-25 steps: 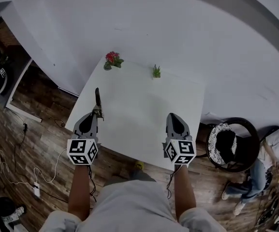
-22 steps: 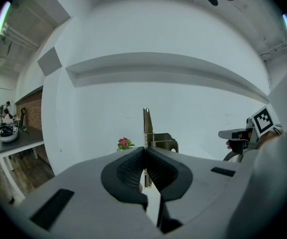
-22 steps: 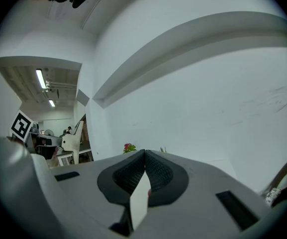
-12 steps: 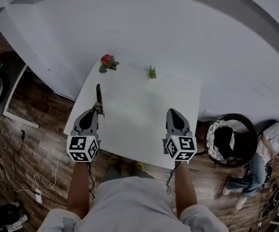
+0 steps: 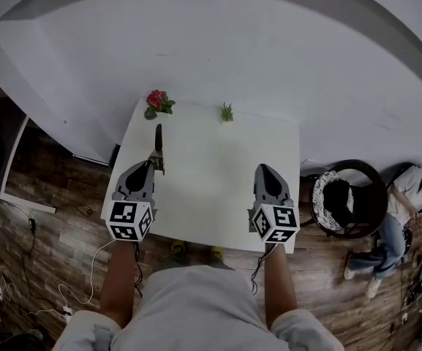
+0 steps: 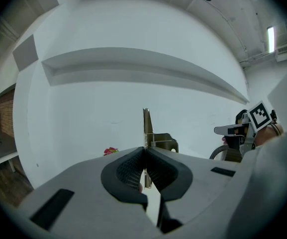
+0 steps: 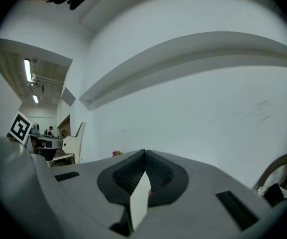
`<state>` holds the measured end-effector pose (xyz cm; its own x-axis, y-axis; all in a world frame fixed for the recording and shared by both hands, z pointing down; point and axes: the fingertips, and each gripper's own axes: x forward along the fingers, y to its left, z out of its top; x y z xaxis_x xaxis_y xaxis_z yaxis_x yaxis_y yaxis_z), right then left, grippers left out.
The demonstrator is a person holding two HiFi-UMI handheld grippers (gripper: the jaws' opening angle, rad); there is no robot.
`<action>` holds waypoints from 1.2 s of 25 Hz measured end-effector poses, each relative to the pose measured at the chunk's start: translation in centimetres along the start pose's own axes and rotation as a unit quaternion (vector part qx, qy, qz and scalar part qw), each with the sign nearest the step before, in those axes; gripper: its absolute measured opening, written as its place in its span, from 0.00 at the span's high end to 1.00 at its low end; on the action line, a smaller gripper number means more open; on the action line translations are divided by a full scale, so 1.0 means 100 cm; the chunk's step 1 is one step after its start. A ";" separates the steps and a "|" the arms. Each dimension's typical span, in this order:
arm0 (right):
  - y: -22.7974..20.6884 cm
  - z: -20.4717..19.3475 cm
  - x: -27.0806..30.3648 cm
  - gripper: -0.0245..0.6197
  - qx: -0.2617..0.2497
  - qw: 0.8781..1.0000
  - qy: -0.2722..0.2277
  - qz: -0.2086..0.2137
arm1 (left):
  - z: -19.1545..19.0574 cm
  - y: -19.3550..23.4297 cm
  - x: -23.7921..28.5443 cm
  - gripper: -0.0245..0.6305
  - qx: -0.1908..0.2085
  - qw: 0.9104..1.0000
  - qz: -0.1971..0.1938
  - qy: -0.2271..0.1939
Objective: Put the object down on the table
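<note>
head view
left gripper [image 5: 154, 164]: clamped on a slim dark metal piece [image 5: 158, 139] that sticks out past the tips
piece axis: long axis runs straight on from the jaws, away from the person, toward the red flower plant [image 5: 154, 101]
piece position: over the left part of the white table [image 5: 218, 174], inside its left edge; height above the top can't be read here
right gripper [image 5: 264, 171]: tips together, nothing carried, over the table's right part, well apart from the piece
nearer hand: left, it already has the piece
containers: none on the table; only the red flower plant and a small green plant [image 5: 227, 112] at the far edge, pots too small to make out
off table: dark round chair [image 5: 346, 207] to the right

left gripper view
left gripper [image 6: 144, 152]: pads pinched on the metal piece [image 6: 146, 126]
piece: thin plate seen edge-on, standing upright out of the jaws, small bracket on its right side
beyond: red flower plant [image 6: 110, 151] low left, white wall behind

right gripper view
right gripper [image 7: 144, 156]: pads meet at the tip, nothing between them
beyond: white wall, flower plant [image 7: 117, 153] tiny at left

judgement
next move: lower the left gripper, lay the piece flat along its axis, then let go; bare table lies ahead of it
</note>
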<state>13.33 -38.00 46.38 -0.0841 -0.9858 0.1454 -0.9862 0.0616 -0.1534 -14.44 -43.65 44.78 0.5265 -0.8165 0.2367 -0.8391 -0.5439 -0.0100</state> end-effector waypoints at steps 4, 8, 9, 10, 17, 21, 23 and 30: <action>0.004 0.001 -0.002 0.95 -0.001 1.000 -0.005 -0.021 | 0.000 0.005 0.011 0.93 0.011 1.000 -0.024 0.003; 0.003 0.004 -0.002 0.95 0.000 0.999 -0.011 -0.038 | -0.001 0.005 0.024 0.93 0.032 0.999 -0.041 0.010; 0.002 0.005 -0.003 0.95 -0.001 0.999 -0.013 -0.042 | -0.001 0.005 0.028 0.93 0.038 0.998 -0.045 0.011; 0.001 0.006 -0.003 0.95 -0.001 0.999 -0.015 -0.046 | -0.001 0.004 0.032 0.93 0.044 0.998 -0.050 0.012; -0.005 0.009 -0.003 0.95 -0.002 0.998 -0.021 -0.063 | -0.008 0.004 0.064 0.93 0.097 0.992 -0.069 0.032; -0.012 0.011 0.000 0.95 -0.006 0.998 -0.021 -0.067 | -0.016 0.001 0.083 0.93 0.133 0.987 -0.076 0.047; -0.015 0.012 0.000 0.95 -0.006 0.997 -0.021 -0.069 | -0.021 -0.002 0.091 0.93 0.151 0.984 -0.081 0.052; -0.022 0.012 0.004 0.95 -0.006 0.998 -0.017 -0.065 | -0.040 -0.022 0.114 0.93 0.237 0.963 -0.100 0.080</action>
<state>15.65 -38.73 45.57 0.0496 -0.9904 0.1293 -0.9903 -0.0656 -0.1228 -7.15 -50.95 51.40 0.6119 -0.6661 0.4265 -0.5456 -0.7459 -0.3820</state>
